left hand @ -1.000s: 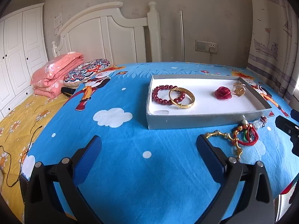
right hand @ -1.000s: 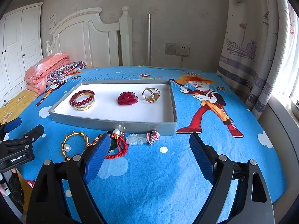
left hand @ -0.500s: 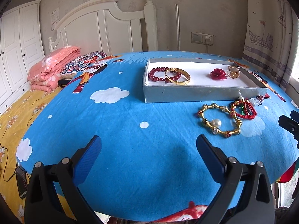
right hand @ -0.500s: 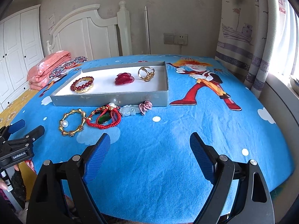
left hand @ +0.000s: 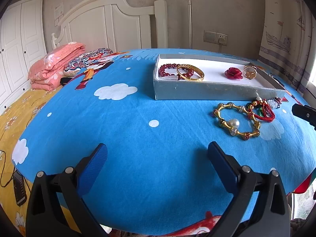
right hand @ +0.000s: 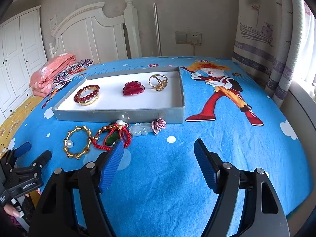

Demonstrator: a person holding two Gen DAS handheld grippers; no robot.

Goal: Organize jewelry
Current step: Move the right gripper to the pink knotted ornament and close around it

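Observation:
A grey tray [left hand: 197,94] [right hand: 118,115] on the blue bed sheet holds a red bead bracelet [right hand: 86,96], a gold bangle [left hand: 190,72], a red rose [right hand: 133,87] and a gold ring [right hand: 158,82]. In front of the tray lie a gold bamboo bracelet with a pearl [left hand: 236,121] [right hand: 77,142], a red cord bracelet [right hand: 112,137], a white jade piece [right hand: 140,130] and a pink knot [right hand: 159,124]. My left gripper [left hand: 158,165] is open and empty, short of the loose pieces. My right gripper [right hand: 159,164] is open and empty, its left finger just before the red cord bracelet.
Folded pink bedding [left hand: 53,65] and a patterned pillow [left hand: 86,61] lie at the headboard on the left. A curtain [right hand: 276,39] hangs on the right. The bed's near edge drops off below the grippers. The left gripper also shows in the right wrist view [right hand: 27,164].
Both grippers pulled back and down from the tray over the last second, so the loose jewelry came into fuller view. In the last half second the right gripper came closer to the tray and the loose pieces.

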